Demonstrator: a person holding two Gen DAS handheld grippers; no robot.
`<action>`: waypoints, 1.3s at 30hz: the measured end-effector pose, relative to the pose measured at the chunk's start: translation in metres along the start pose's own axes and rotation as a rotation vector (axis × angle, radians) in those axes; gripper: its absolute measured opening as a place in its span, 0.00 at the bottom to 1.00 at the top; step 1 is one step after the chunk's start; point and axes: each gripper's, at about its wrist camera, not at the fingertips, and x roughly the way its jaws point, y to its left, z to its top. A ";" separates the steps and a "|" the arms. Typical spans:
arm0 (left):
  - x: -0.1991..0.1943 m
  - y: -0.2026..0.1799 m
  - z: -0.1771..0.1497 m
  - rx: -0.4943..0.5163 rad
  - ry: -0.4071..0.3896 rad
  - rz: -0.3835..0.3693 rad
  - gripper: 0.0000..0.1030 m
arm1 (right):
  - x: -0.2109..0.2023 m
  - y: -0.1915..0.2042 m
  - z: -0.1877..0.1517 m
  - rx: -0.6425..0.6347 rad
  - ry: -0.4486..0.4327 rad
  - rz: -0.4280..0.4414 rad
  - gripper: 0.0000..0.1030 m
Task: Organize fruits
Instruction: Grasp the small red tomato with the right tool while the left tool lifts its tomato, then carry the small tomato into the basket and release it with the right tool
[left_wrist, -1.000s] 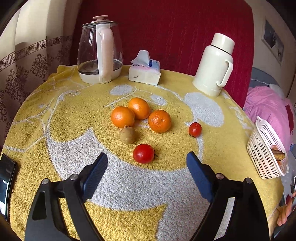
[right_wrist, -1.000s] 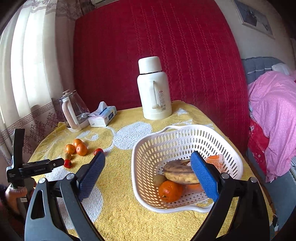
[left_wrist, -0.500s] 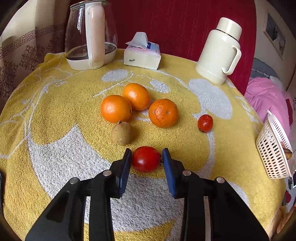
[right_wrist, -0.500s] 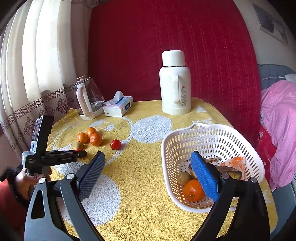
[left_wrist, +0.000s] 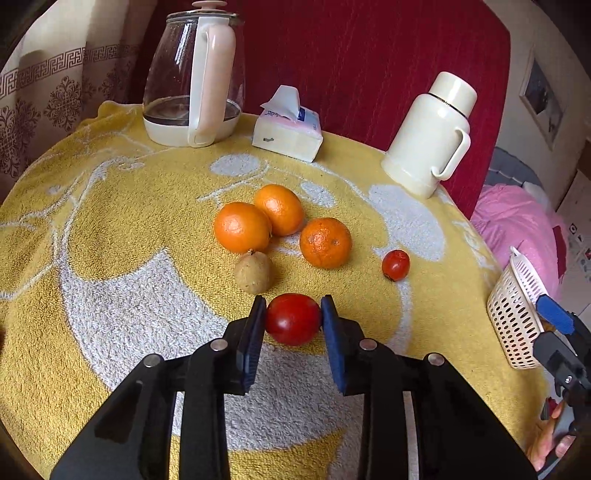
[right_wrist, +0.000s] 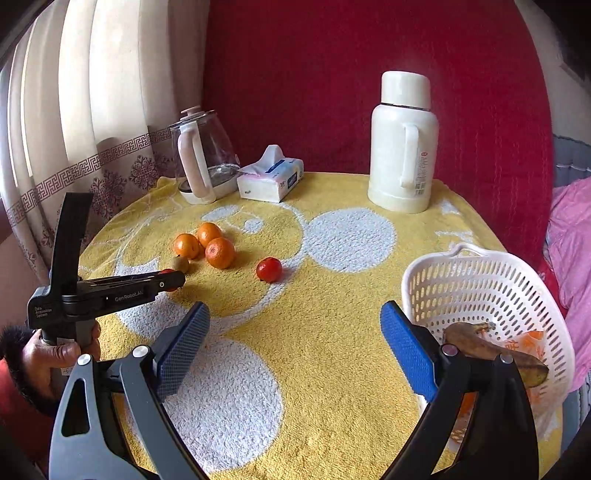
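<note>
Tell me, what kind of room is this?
Probably a room in someone's home, maybe a bedroom. A table under a yellow towel holds a glass kettle, a tissue pack and a thermos; pink bedding lies beside it.

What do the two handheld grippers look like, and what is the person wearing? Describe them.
Both the left gripper and the right gripper have black angular frames, silver pivot bolts and blue textured pads. The left one's side carries small white lettering. A red sleeve with a dark furry cuff shows at the left hand.
</note>
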 end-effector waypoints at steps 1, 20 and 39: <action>-0.002 0.001 0.000 -0.006 -0.009 0.000 0.30 | 0.007 0.003 0.002 -0.003 0.013 0.008 0.92; -0.018 0.013 0.004 -0.054 -0.070 0.021 0.30 | 0.144 0.030 0.031 -0.039 0.224 0.042 0.56; -0.021 0.012 0.005 -0.061 -0.074 0.014 0.30 | 0.136 0.031 0.033 -0.028 0.203 -0.016 0.29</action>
